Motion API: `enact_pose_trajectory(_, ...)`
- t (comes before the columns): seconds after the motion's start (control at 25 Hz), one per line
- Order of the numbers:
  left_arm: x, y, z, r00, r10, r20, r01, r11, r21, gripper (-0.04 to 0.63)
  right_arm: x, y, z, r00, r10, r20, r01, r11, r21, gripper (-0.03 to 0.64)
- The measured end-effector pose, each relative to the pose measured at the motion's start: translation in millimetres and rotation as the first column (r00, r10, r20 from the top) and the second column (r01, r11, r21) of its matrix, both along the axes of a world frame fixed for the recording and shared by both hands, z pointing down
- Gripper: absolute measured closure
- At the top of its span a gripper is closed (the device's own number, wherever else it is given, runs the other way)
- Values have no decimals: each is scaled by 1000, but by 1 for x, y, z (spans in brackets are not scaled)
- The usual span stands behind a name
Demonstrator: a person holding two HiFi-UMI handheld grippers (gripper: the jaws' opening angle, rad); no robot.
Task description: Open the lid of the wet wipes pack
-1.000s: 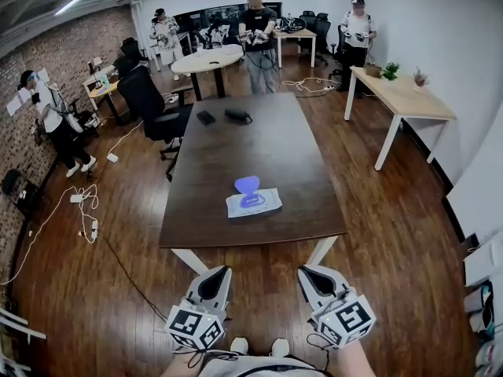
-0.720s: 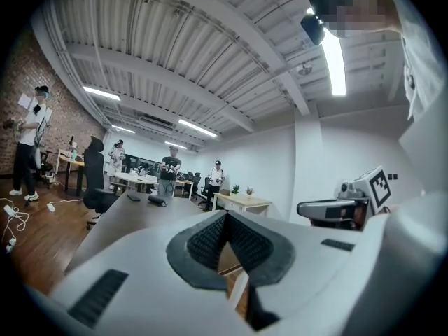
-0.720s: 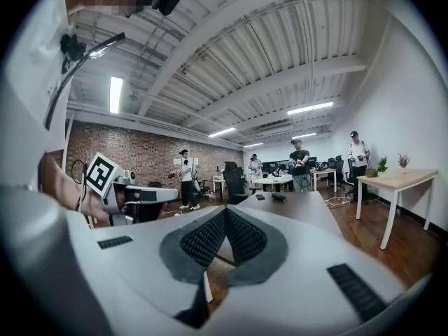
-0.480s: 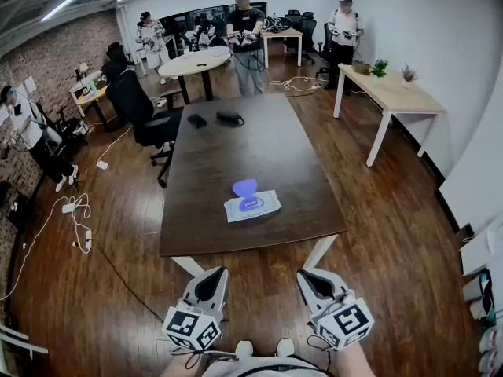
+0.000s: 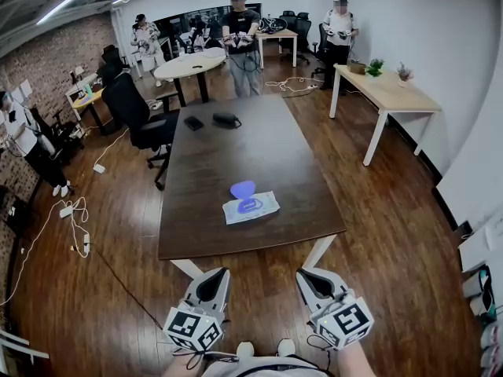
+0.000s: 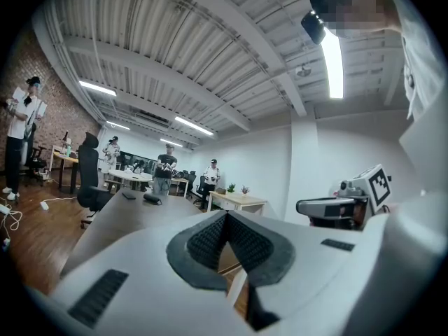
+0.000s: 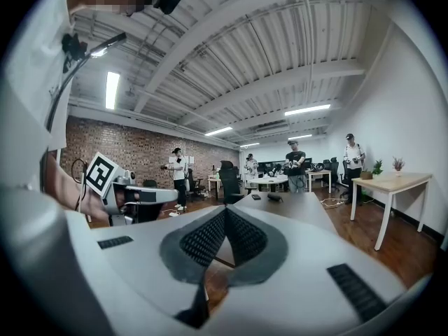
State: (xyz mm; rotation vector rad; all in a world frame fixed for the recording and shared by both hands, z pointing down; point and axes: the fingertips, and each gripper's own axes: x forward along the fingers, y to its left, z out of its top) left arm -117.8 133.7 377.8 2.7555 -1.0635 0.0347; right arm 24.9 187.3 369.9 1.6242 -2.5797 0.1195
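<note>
Head view looks down; both gripper views face the table.

Dark brown rectangular wooden tabletop: smooth, low satin sheen. White-and-blue flat wet wipes pack: soft plastic film, slightly glossy. Blue oval lid: smooth plastic. Brown plank floor: polished, reflective wood. Left tongs and right tongs: matt white plastic shells with black ribbed pads. Red brick wall: rough.

I'm finding two dark items on the bench too small to name (the wipes pack print is blurring too).
</note>
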Motion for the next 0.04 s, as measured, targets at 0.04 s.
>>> enact_pose_trajectory(0.04, 1, 0, 0, 1000, 2, 1, -2, 1000, 0, 594, 0, 0, 0, 1000, 0, 0, 0, 1000, 1, 611)
